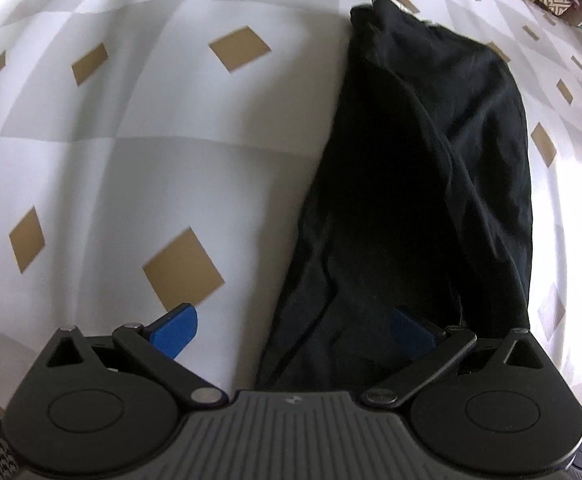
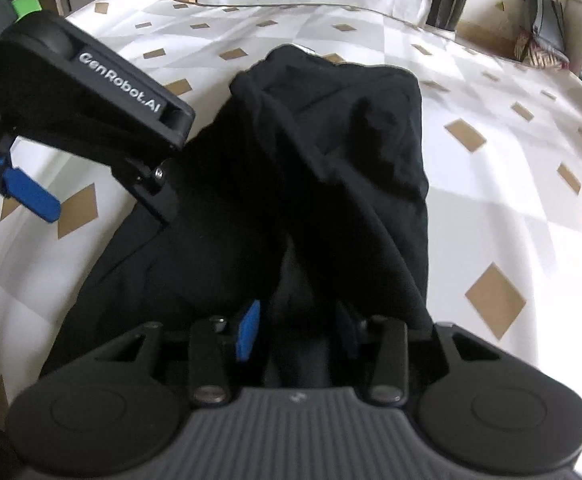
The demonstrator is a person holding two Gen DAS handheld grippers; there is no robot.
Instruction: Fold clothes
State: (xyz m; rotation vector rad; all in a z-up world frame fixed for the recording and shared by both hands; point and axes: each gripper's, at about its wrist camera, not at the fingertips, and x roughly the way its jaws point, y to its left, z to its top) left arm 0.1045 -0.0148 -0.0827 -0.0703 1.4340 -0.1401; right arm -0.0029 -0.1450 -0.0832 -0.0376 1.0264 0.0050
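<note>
Black garment [image 2: 311,168] lies bunched lengthwise on the checked bed sheet [image 1: 91,184]; left gripper [image 1: 291,330] spread wide straddling its near edge, right gripper [image 2: 297,332] narrowly parted, apparently around a fold, for regrasping.

Bright daylight, glare blown out at right; fisheye bending edges; slight blur.
</note>
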